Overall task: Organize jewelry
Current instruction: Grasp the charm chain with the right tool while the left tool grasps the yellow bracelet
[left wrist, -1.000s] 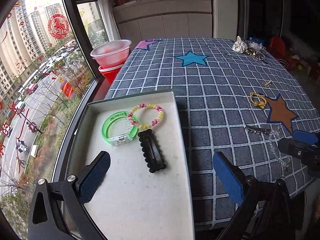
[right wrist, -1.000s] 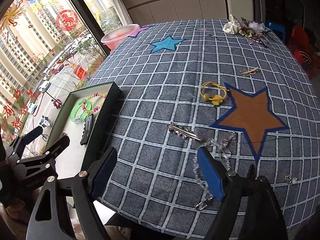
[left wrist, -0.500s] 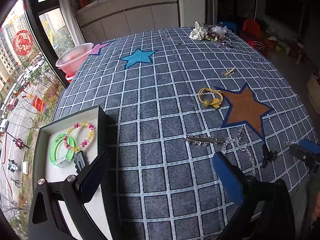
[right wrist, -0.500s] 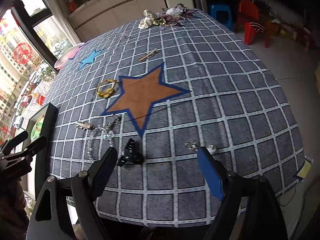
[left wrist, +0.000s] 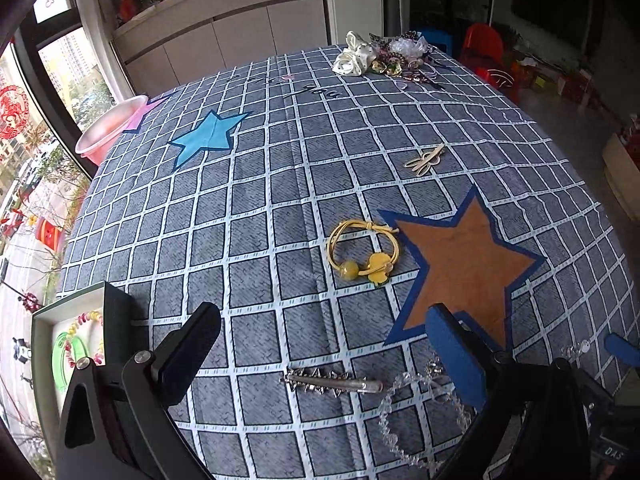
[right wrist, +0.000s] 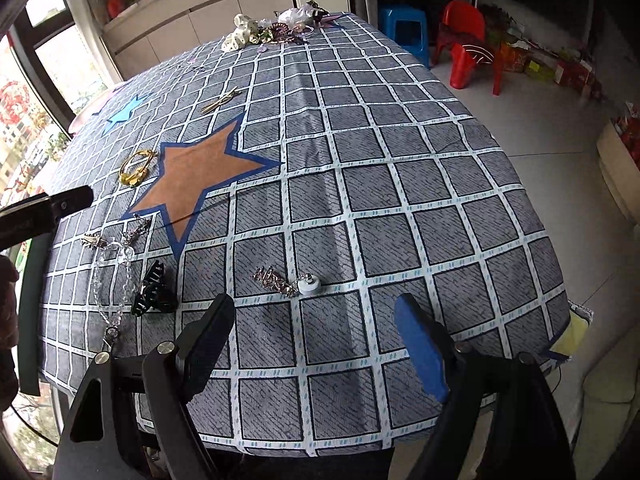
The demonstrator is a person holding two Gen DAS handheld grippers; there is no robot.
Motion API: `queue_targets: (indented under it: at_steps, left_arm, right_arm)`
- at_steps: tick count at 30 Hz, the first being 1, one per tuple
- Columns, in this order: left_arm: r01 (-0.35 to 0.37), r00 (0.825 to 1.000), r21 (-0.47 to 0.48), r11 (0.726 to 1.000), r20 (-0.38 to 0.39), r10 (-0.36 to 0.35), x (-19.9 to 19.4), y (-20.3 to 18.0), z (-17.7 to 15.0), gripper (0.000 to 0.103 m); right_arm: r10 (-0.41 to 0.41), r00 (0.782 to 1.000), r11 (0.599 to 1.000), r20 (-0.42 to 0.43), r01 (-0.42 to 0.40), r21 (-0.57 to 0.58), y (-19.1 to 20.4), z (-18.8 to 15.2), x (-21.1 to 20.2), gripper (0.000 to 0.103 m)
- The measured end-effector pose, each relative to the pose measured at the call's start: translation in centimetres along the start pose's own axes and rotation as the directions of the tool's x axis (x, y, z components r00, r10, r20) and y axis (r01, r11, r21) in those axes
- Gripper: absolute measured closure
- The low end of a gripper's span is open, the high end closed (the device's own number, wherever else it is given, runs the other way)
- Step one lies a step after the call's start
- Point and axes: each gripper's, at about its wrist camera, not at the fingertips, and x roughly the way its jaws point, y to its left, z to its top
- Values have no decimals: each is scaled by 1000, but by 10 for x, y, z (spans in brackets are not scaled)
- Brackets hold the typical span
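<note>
Jewelry scattered on checked tabletop (right wrist: 400,184); both jaws spread wide, nothing held.
Silver chain with white pendant (right wrist: 288,281) is seen just ahead of the right gripper (right wrist: 316,344), near the front edge. Spiked silver clip (left wrist: 332,381) and yellow band (left wrist: 362,250) lie beyond the left gripper (left wrist: 324,354); tray (left wrist: 108,304) sits far left.

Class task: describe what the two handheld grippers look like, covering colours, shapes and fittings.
Both the left gripper and the right gripper have angular black frames with triangular cut-outs, silver screw heads, and two flat fingers faced with blue textured pads. No cables or sleeves show.
</note>
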Motion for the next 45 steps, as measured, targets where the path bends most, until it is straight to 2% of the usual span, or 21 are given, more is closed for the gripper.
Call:
queue_targets:
  at_steps: [7,13,24,26,28,33,35,36,38,39,40,41,42,43,45]
  left_arm:
    - [-21,1000,2,1000,6,21,28,-6,19,0]
    - [-7,1000,19,1000,-18,7,48,-12,24,0]
    - [-8,1000,49,999,-3,9,56,-19,22,0]
    - [5,1000,52,999,1,-5,55,-20,22,4]
    - [-3,1000,61,998,4,3,54,-23,22,5]
    - [17,1000,84,996,13,-18,50,-30,22,20]
    - [22,1000,95,995,17,-24,48,-33,22,31]
    - [31,999,98,995,17,-33,47,-34,22,36]
    - [46,999,104,993,11,-48,45,-37,21,61]
    - [53,998,109,993,8,-54,45,-38,21,67]
    - [58,998,114,992,5,-59,44,-39,21,76]
    - [57,998,120,991,5,-58,43,-40,20,84]
    - [50,999,127,991,10,-52,42,-41,20,88]
    - [43,999,131,990,15,-46,40,-42,19,92]
    - [36,999,130,991,24,-40,37,-41,17,92]
  right_arm:
    - [-32,999,999,9,32,-34,7,5,11,19]
    - [-72,997,994,25,74,-81,16,7,17,19]
    - [-66,997,994,45,69,-86,20,6,18,19]
    - [-63,997,994,50,68,-88,20,6,17,23]
    - [-63,996,994,58,68,-87,20,6,15,34]
    - [-59,997,993,58,64,-95,23,7,14,44]
    - [-57,997,993,58,63,-99,25,7,13,48]
    - [-57,997,993,60,63,-102,26,7,12,54]
    - [-57,996,993,63,64,-103,27,7,12,67]
    - [-56,996,993,63,62,-103,28,7,12,75]
    - [-55,996,993,64,61,-103,28,7,11,88]
    - [-57,996,993,63,63,-102,28,8,11,91]
    - [-57,996,993,62,63,-98,28,8,11,91]
    - [-56,997,994,61,62,-95,28,8,11,91]
    - [-50,997,995,57,54,-85,26,8,10,91]
